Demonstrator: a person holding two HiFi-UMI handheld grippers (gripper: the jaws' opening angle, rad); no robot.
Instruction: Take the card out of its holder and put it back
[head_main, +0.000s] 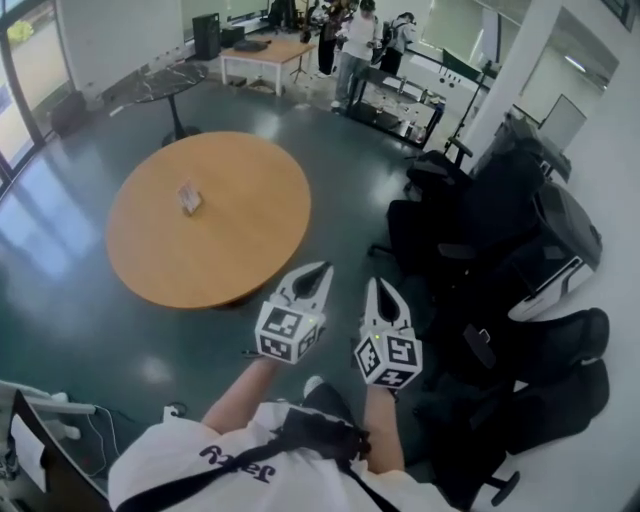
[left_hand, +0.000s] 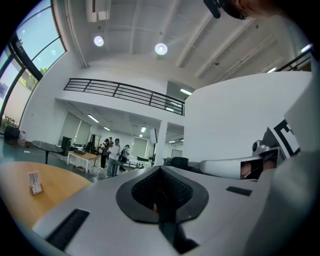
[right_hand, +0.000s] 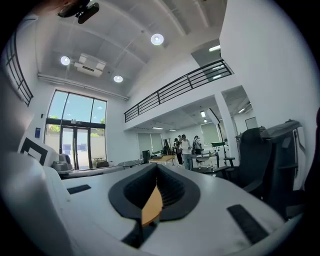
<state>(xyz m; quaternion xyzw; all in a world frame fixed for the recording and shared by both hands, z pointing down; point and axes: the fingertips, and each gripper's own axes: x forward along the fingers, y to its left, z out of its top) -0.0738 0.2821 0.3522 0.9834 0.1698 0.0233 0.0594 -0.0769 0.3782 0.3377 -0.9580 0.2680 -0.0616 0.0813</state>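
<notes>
Teal floor (head_main: 60, 300), glossy and dark, fills most of the head view. On it stands a round wooden table (head_main: 235, 250), the largest piece of furniture, up and to the left of centre. At the table's 3 o'clock a cluster of black office chairs (head_main: 500, 240) crowds against the white wall. Far off at 12 o'clock a few people (head_main: 355, 40) stand beside a long pale table (head_main: 265, 50).

At 6 o'clock in the head view are the person's white shirt (head_main: 200, 465) and both forearms, held out level over the floor, short of the table's near edge. The left gripper (head_main: 322, 268) has its jaws pressed together with nothing between them; its own view shows only a hairline seam. The right gripper (head_main: 378, 285), just beside it at its 3 o'clock, also has its jaws drawn in narrow, and a thin slit between them shows a sliver of the wooden tabletop and no object.

Smallest is the card (head_main: 189, 196), pale and upright in its holder (left_hand: 36, 190), a little toward 11 o'clock from the table's centre. It is at 10 o'clock from the grippers and well apart from both.
</notes>
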